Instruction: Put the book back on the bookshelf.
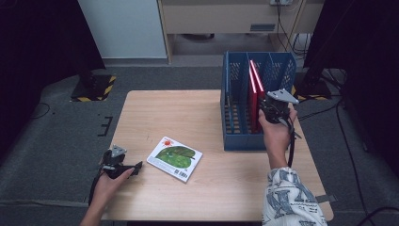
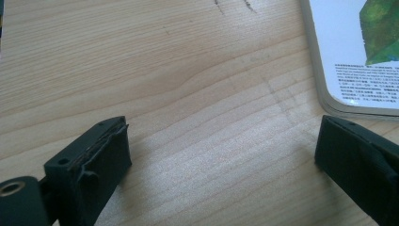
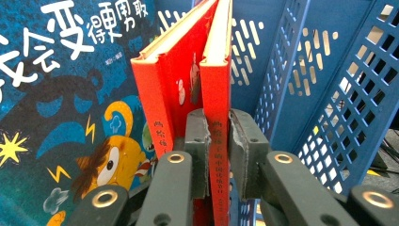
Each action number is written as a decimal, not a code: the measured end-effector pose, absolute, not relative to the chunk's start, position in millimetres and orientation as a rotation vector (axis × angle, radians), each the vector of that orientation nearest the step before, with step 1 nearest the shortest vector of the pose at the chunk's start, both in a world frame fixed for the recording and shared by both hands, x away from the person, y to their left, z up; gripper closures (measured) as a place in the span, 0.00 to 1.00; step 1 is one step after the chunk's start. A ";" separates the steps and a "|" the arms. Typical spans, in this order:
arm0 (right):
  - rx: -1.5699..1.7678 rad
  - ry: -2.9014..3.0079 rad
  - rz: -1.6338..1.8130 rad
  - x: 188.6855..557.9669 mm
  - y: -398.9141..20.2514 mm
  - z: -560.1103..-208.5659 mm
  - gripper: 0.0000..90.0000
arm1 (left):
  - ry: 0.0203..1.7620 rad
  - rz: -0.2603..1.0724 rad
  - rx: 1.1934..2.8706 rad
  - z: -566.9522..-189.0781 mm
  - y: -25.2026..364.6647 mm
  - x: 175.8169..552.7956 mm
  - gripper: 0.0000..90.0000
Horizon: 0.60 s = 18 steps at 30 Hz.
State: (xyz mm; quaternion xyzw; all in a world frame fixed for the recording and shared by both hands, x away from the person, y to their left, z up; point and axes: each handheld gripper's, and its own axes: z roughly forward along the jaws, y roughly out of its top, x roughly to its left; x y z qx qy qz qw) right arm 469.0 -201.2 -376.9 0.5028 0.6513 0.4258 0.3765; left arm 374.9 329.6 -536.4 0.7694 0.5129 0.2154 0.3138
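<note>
Clamped tight, the right gripper (image 3: 219,141) has its black pads squeezing the spine of a thin red hardcover book (image 3: 217,80), standing upright in the blue slotted plastic book rack (image 1: 235,136) beside a second red book (image 3: 162,89). Over on the pale wooden table (image 1: 188,108), the left gripper (image 2: 221,155) rests spread wide, grasping nothing, just beside a white picture book with a green leaf cover (image 1: 174,158).

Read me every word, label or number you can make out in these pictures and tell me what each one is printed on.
"变得勇敢": white characters on the blue picture book, right gripper view; the larger characters left of them are cut off.
Yellow characters run down the spine of the red book clamped in the right gripper: too narrow to read.
Small black print block on the green-leaf book, left gripper view: too small to read.
</note>
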 end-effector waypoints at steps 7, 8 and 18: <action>1.281 1.676 1.088 469.3 -198.8 -376.4 0.87 | 1.351 0.567 2.031 -536.3 329.7 375.1 0.03; 1.283 1.676 1.090 469.4 -198.4 -376.3 0.87 | 1.351 0.567 2.031 -536.3 329.7 375.1 0.03; 1.286 1.669 1.102 468.8 -199.8 -377.0 0.86 | 1.351 0.567 2.032 -536.3 329.7 375.1 0.03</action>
